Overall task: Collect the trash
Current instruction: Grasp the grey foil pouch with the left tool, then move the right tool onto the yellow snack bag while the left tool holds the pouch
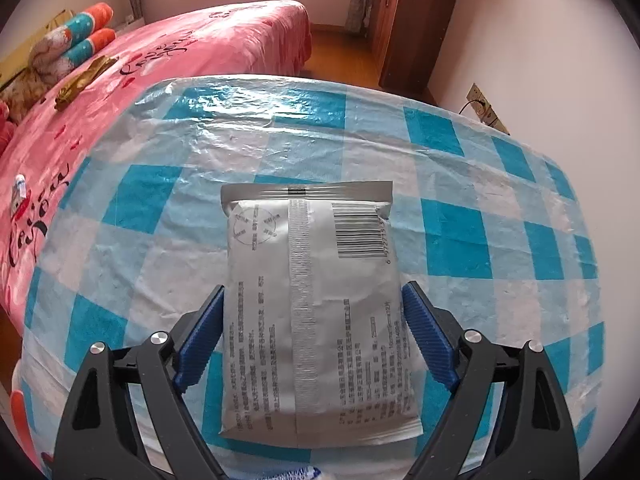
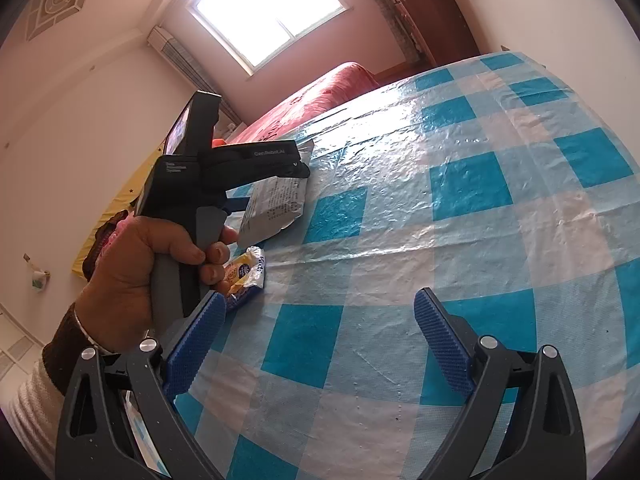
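The left gripper (image 1: pixel 312 312) stands with its jaws wide on either side of a grey foil packet (image 1: pixel 312 312) lying flat, printed back up, near the table's (image 1: pixel 460 184) near edge; the blue pads (image 1: pixel 426 332) flank its sides. A pink bed (image 1: pixel 192 48) lies beyond the far left corner.

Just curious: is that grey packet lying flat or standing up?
Lying flat: the grey packet rests back-side up on the checked tablecloth, barcode and seam facing the camera.

The left hand (image 2: pixel 132 264) hides part of the yellow wrapper (image 2: pixel 244 276); the pouch's (image 1: pixel 316 312) small print is unreadable.
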Demonstrator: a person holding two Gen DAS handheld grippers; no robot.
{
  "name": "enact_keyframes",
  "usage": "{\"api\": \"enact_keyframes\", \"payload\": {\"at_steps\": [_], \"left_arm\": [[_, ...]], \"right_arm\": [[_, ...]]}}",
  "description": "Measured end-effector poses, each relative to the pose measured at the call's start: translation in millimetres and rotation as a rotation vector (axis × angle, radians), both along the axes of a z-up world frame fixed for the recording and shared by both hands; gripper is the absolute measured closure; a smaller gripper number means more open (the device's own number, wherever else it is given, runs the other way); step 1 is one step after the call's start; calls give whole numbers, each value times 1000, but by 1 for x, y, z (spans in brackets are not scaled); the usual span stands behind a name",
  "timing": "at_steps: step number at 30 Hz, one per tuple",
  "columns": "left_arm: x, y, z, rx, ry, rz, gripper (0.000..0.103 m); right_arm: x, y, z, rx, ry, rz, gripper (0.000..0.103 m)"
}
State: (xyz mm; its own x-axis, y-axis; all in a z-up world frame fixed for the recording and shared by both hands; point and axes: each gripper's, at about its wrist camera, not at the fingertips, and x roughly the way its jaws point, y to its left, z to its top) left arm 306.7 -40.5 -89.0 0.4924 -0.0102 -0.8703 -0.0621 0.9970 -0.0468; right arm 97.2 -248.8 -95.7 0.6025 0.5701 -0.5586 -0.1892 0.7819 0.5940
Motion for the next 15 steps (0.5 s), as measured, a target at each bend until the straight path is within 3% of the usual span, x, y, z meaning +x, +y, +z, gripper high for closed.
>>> {"api": "enact_keyframes", "payload": {"at_steps": [15], "left_arm": [[-5,8,3,7,-20,-21,26]], "right_arm": [[3,0,-2,3,7,12,9]]}}
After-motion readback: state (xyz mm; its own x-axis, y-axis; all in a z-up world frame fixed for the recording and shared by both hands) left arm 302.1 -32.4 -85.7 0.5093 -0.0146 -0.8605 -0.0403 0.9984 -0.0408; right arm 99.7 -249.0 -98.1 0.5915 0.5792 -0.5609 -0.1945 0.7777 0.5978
